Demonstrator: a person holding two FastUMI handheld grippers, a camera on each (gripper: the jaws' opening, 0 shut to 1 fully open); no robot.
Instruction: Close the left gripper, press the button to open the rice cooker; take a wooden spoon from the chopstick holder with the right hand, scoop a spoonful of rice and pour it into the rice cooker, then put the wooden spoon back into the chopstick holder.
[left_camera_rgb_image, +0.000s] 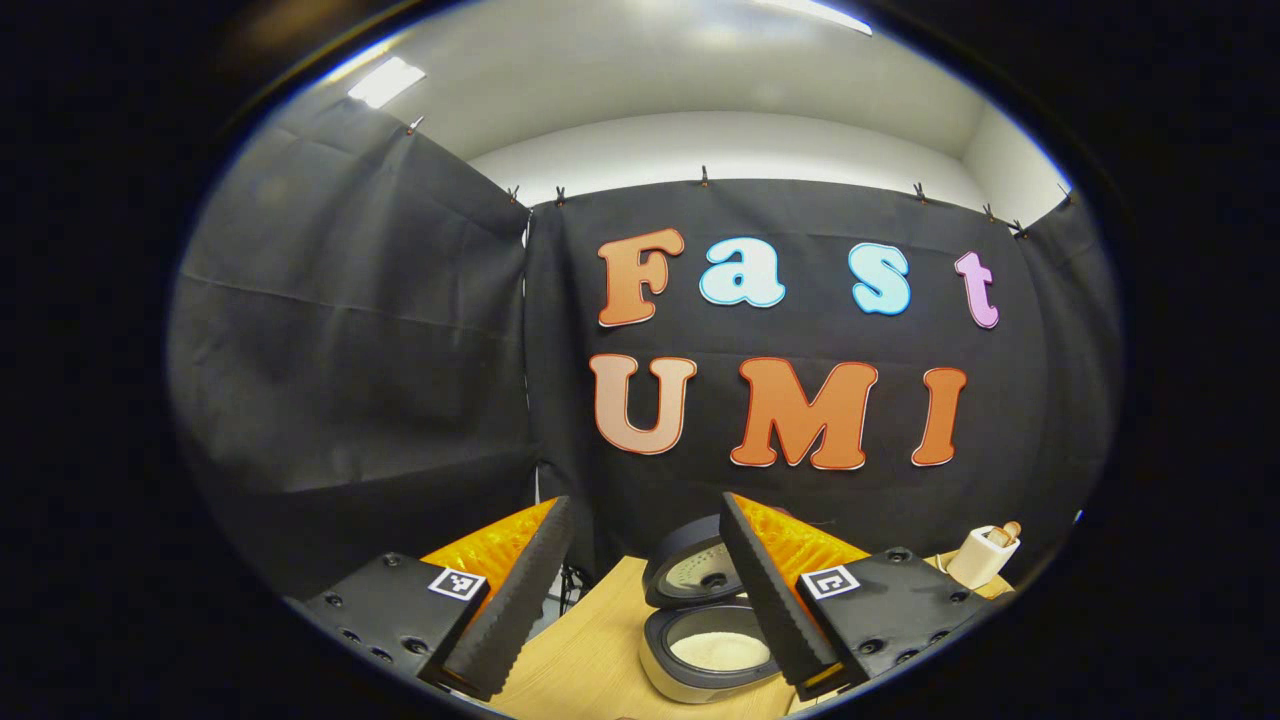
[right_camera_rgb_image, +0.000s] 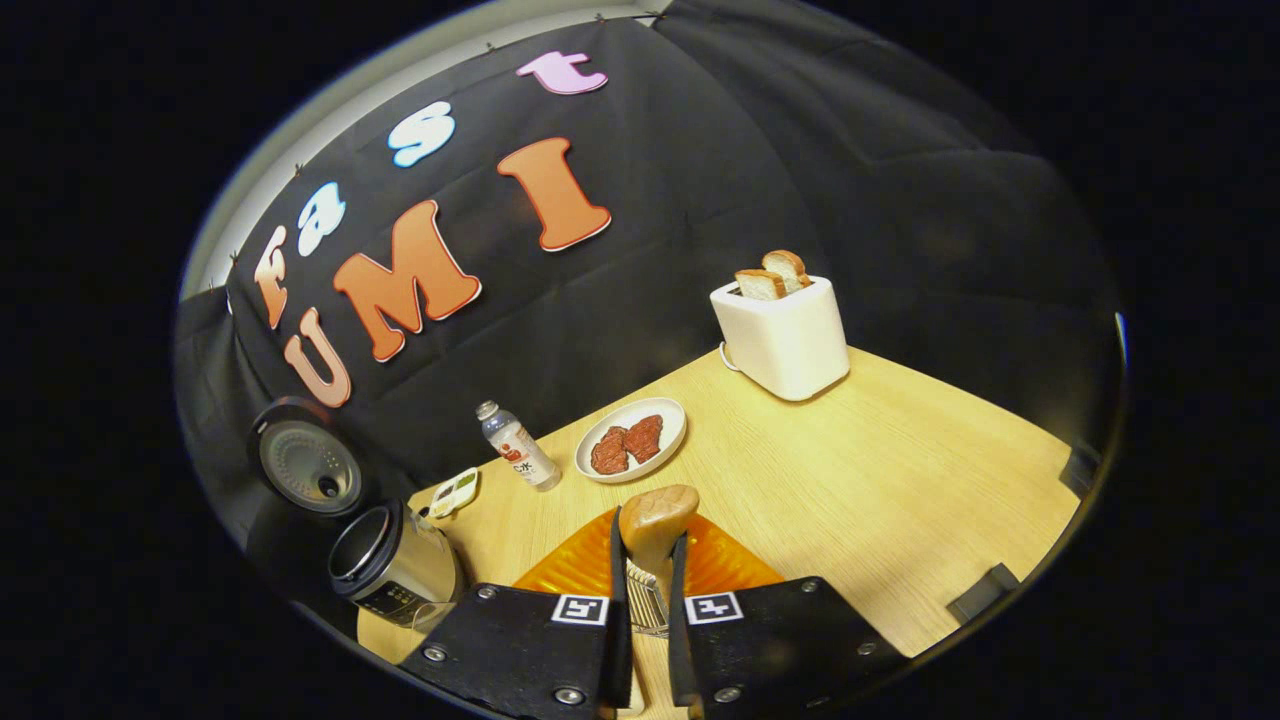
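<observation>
The wooden surface (right_camera_rgb_image: 880, 450) runs bare right of the cooker (right_camera_rgb_image: 395, 565), whose lid stands open, rice pale inside. The left gripper (left_camera_rgb_image: 640, 590) has its jaws wide above it. The right gripper (right_camera_rgb_image: 648, 600) has its jaws narrow, clamping the spoon (right_camera_rgb_image: 657, 520), its handle hidden; a wire holder (right_camera_rgb_image: 645, 605) sits half-hidden beneath.
</observation>
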